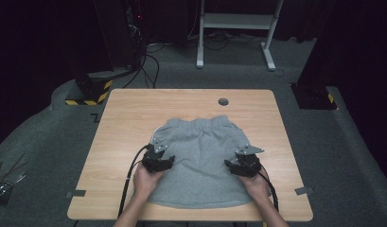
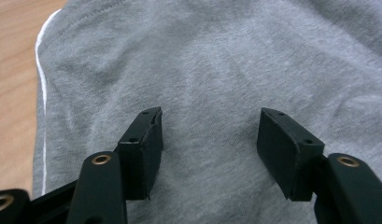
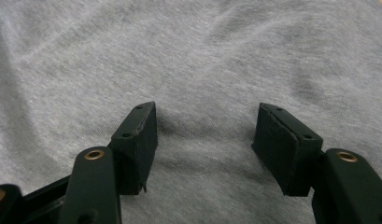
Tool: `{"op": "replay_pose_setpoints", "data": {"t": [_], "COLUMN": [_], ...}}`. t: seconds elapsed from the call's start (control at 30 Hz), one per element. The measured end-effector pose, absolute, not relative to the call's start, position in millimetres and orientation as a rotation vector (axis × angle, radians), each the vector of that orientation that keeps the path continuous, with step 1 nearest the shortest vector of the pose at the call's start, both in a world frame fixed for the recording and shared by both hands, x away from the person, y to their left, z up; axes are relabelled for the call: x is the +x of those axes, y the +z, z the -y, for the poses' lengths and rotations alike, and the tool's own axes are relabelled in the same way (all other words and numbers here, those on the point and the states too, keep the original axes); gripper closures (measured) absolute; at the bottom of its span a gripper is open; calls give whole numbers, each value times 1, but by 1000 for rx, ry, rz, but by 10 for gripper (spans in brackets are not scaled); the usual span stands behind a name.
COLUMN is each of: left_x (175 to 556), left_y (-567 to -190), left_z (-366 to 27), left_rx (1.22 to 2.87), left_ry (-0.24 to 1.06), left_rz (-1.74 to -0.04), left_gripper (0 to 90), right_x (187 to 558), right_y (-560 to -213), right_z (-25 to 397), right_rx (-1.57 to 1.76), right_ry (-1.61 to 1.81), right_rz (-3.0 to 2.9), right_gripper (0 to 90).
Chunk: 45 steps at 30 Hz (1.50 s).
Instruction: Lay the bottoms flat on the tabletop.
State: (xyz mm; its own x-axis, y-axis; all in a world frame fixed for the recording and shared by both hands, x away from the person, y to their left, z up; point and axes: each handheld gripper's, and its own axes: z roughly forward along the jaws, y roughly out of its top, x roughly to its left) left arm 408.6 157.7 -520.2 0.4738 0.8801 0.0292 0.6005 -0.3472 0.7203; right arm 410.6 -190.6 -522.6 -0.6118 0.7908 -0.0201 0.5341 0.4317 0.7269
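With both the left gripper (image 2: 209, 116) and right gripper (image 3: 207, 112) spread wide over the grey fleece shorts (image 1: 200, 158) lying flat mid-table, only the top layer may be pinched, so bunching is risked.

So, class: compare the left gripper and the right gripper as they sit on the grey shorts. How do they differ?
The left gripper sits near the side edge of the grey shorts, with the white side stripe and bare wooden table beside it; the right gripper has grey fabric on every side. The left gripper is a little farther up the table than the right. Both have their jaws open, tips on the fabric, pinching nothing.
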Motion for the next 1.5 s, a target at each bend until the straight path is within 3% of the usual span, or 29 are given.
{"op": "replay_pose_setpoints", "data": {"t": [0.17,0.33,0.53,0.67,0.93,1.27,1.5], "left_x": [416,409,401,397,382,397,366], "left_y": [-520,-516,-516,-514,-522,-520,-519], "left_z": [-156,-159,-169,-168,-161,-150,-147], "left_rx": [2057,2048,2023,2025,2052,2057,2106], "left_ry": [552,552,534,519,555,575,543], "left_rz": [-1238,-1239,-1244,-1248,-1210,-1233,-1159], "left_gripper": [394,366,366,355,353,353,340], "right_x": [426,464,496,489,429,448,393], "right_y": [-511,-494,-515,-510,-514,-519,-514], "right_z": [186,179,176,177,185,189,161], "right_rx": [1165,1201,1305,1299,1170,1171,1019], "right_ry": [979,1010,948,945,947,919,1027], "right_rz": [-2286,-2226,-2277,-2306,-2329,-2282,-2407], "right_gripper": [464,449,450,430,427,404,406]}}
